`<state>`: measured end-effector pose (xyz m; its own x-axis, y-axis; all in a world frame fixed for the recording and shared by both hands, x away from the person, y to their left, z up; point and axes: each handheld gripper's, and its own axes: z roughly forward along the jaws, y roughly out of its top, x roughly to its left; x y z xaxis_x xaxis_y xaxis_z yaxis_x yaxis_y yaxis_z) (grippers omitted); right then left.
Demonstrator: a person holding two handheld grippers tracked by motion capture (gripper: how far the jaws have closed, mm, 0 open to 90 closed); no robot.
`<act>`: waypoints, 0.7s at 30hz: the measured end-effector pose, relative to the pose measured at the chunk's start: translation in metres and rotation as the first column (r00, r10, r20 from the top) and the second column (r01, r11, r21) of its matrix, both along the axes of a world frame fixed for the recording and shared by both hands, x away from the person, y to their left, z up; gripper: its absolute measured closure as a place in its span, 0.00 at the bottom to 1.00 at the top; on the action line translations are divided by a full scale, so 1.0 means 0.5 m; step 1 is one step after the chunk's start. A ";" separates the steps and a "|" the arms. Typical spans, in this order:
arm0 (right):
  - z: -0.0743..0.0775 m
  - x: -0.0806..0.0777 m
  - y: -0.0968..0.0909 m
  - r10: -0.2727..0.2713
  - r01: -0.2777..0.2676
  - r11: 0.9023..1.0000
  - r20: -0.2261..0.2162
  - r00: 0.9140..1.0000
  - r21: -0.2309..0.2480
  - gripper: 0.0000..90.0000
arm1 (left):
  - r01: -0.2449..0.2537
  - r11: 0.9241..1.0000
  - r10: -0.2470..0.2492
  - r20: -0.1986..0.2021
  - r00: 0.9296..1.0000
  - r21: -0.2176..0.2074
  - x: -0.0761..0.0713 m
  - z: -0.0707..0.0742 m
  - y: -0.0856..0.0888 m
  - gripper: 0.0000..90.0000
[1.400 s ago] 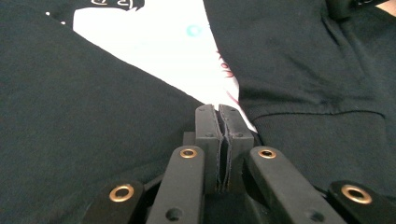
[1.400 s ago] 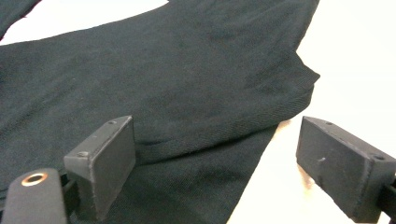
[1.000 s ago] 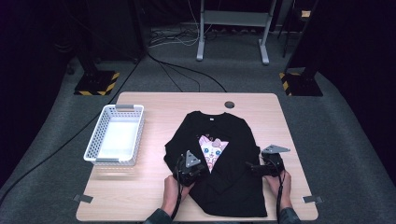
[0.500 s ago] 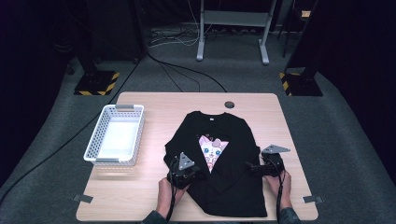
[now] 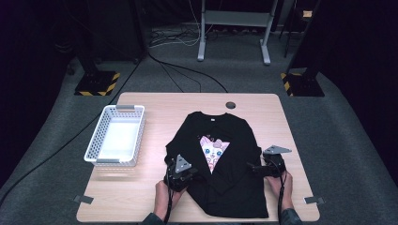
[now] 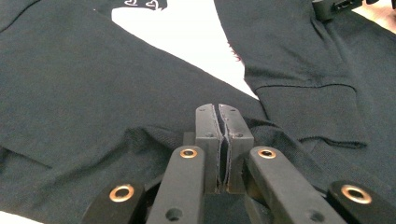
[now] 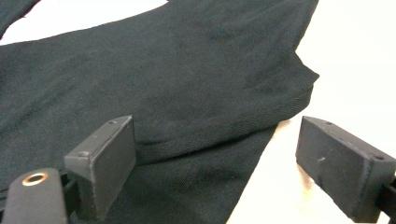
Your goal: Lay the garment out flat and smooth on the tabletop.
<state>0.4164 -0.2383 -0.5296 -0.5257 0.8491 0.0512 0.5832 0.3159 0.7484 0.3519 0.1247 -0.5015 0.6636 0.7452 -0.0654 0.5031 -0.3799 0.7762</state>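
One black long-sleeved shirt (image 5: 220,164) of soft, finely knitted cloth lies flat on the near half of the worktop (image 5: 187,105), a pale wood-grain rectangle with rounded corners. Both sleeves are folded inward across the chest, leaving a wedge of the pink and white cat print (image 5: 213,150) exposed between them. The ribbed cuff (image 6: 310,114) of one sleeve shows in the left gripper view.

The left gripper (image 5: 180,171) rests on the shirt's left edge. Its fingers (image 6: 208,135) are pressed together, with a fold of the black cloth pinched between the flat rectangular pads.

The right gripper (image 5: 267,166) sits at the shirt's right edge. Its two blocky fingers (image 7: 105,161) stand wide apart, with the shirt's folded edge lying between them; they grip nothing.

One white plastic basket (image 5: 96,145), rectangular with perforated lattice walls, stands on the worktop left of the shirt, apart from it.
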 end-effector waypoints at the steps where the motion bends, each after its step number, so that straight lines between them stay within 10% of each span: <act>1: 0.000 0.000 0.000 0.000 0.000 1.000 0.000 1.000 0.000 0.12 | -0.001 1.000 0.001 0.000 1.000 0.000 -0.001 0.000 0.001 0.97; 21: 0.000 0.000 0.000 -0.001 0.001 1.000 0.000 1.000 0.000 0.13 | -0.019 1.000 0.019 0.010 1.000 0.003 -0.030 -0.004 0.039 0.97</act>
